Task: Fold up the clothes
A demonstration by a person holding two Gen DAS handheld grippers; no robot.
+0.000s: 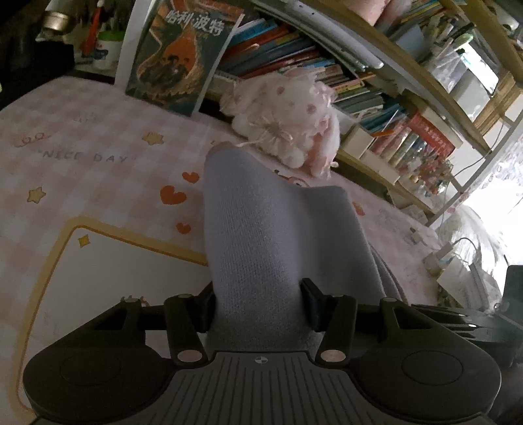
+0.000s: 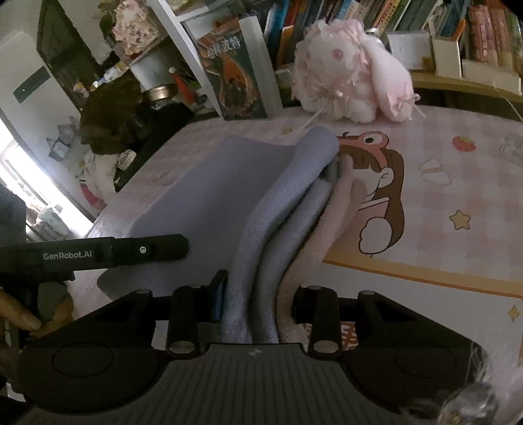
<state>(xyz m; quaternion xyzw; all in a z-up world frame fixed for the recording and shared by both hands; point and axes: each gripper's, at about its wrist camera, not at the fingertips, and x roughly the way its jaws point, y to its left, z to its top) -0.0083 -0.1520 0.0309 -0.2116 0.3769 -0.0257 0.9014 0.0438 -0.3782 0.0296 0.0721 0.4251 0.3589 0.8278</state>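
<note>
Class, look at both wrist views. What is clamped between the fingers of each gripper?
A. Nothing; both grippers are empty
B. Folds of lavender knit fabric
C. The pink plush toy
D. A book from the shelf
B: the left gripper and the right gripper each pinch folds of the lavender knit garment, while the plush toy sits untouched behind.

From each wrist we look steeply down, close over the pink checked tablecloth (image 1: 98, 137). Both views share the plush toy (image 1: 287, 121) and bookshelf (image 2: 425, 26) at frame top.
</note>
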